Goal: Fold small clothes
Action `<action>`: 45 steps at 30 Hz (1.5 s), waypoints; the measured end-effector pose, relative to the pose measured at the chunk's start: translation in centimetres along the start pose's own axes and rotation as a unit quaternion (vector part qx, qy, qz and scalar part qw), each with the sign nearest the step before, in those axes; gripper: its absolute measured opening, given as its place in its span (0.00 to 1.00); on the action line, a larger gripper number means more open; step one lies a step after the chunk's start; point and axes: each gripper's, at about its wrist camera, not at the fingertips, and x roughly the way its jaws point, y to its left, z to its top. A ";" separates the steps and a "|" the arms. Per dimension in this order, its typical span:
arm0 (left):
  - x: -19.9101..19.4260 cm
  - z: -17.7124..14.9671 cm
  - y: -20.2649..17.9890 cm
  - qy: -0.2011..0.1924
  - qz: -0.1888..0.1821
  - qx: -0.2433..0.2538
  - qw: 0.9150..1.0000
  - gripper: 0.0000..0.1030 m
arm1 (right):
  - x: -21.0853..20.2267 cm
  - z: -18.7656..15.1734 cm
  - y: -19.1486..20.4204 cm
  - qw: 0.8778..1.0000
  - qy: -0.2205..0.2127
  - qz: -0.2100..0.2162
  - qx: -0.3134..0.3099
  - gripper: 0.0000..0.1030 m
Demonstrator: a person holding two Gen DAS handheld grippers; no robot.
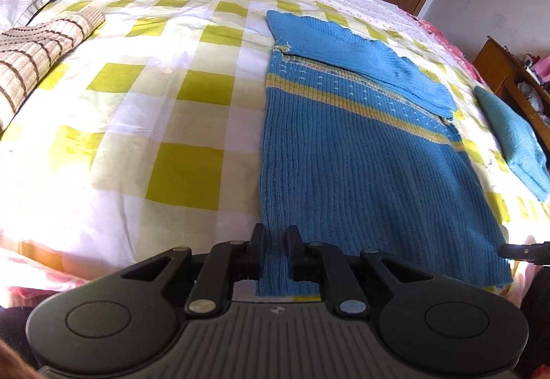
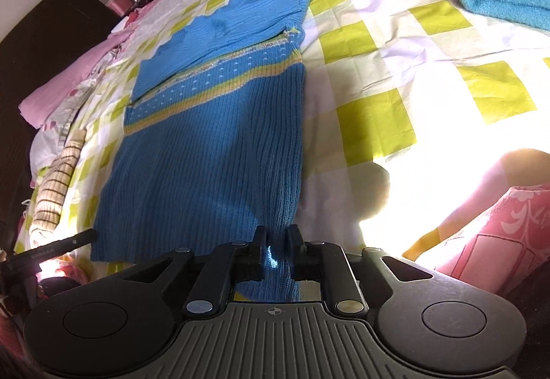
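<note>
A bed covered by a green-and-white checked sheet (image 1: pixel 192 93) is filling the sunlit room. A blue knitted sweater (image 1: pixel 361 152) is lying flat on it, sleeve folded across the chest. The left gripper (image 1: pixel 276 241) and right gripper (image 2: pixel 276 241) are each pinching a near hem corner.

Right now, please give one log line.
sweater: flat on bed, sleeves folded | left fingers: at hem | right fingers: at hem
</note>
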 end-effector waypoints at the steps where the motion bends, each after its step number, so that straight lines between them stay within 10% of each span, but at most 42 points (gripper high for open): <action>1: 0.1 -0.1 -0.1 0.000 0.008 0.009 1.000 0.22 | 0.1 0.0 0.0 1.000 0.001 -0.005 -0.003 0.18; 5: 0.4 -0.2 0.0 0.003 0.018 0.018 1.000 0.30 | 0.5 -0.3 -0.3 1.000 0.019 0.001 -0.006 0.32; 30: 1.4 -0.3 -0.4 0.013 0.003 0.018 1.000 0.55 | 1.6 -0.2 -1.6 0.999 0.022 0.018 0.032 0.33; 33: 1.5 -0.2 -0.4 0.013 0.002 0.013 1.000 0.54 | 1.9 -0.1 -1.0 0.999 0.024 0.015 0.021 0.33; 37: 1.3 -0.1 0.0 0.013 -0.017 -0.009 1.000 0.18 | 1.8 -0.2 -1.1 0.999 0.024 0.021 0.027 0.26; 45: 0.7 1.6 -0.1 -0.006 -0.081 -0.038 0.996 0.13 | 0.6 0.3 -2.1 0.991 0.010 0.092 0.097 0.10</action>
